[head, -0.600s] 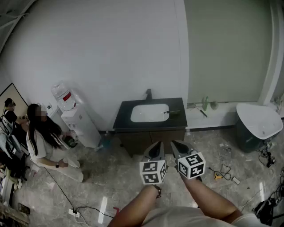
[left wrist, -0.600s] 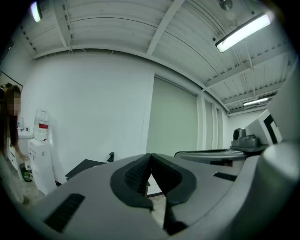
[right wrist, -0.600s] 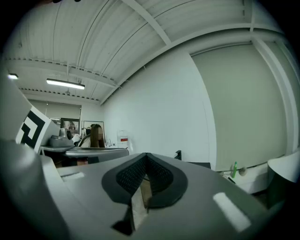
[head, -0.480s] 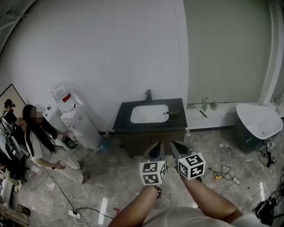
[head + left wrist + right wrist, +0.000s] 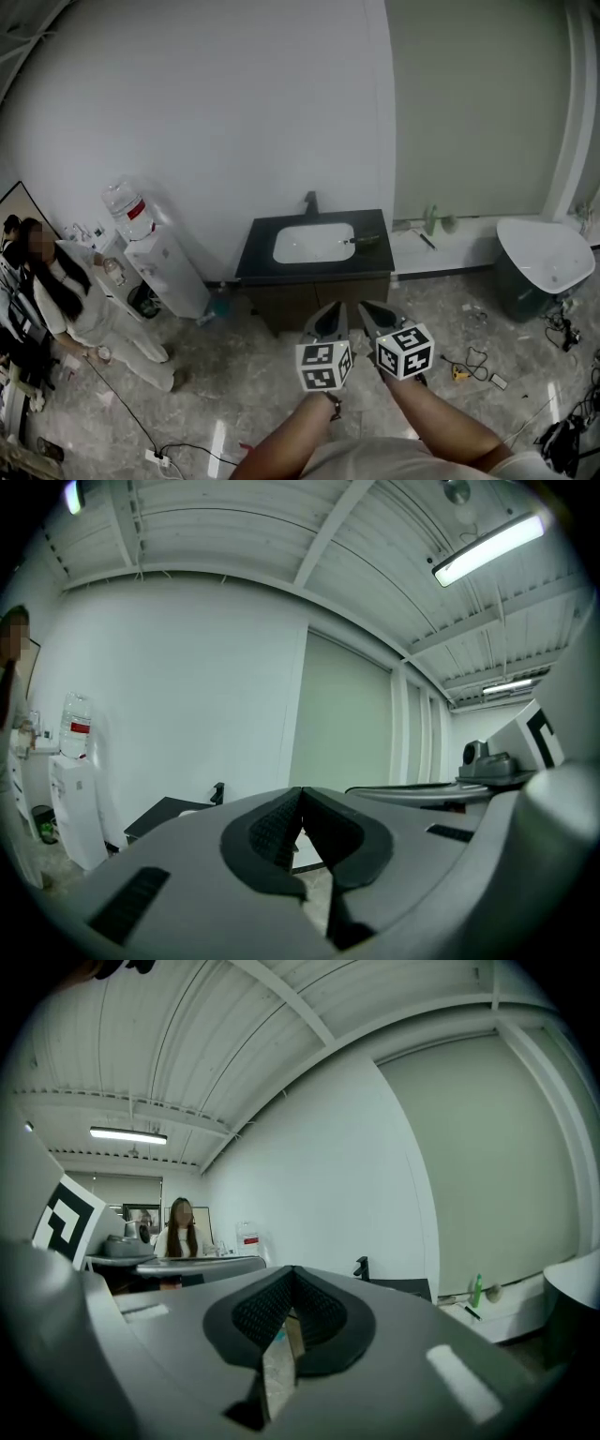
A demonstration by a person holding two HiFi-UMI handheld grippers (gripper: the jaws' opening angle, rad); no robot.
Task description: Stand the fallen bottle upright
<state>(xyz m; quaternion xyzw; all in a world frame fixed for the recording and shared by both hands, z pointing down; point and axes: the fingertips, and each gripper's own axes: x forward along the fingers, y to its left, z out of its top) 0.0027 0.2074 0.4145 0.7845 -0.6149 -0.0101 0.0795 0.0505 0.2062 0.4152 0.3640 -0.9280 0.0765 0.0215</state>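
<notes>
Bottle [image 5: 367, 240] lies tipped just right of the basin [image 5: 314, 242], well apart from the left gripper [image 5: 330, 315] and right gripper [image 5: 370, 312], both pressed together and empty; approaching unopened could roll it away.

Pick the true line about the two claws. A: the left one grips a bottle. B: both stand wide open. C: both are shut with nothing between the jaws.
C: the left claw and the right claw each show jaws meeting at the tips, with nothing held.
</notes>
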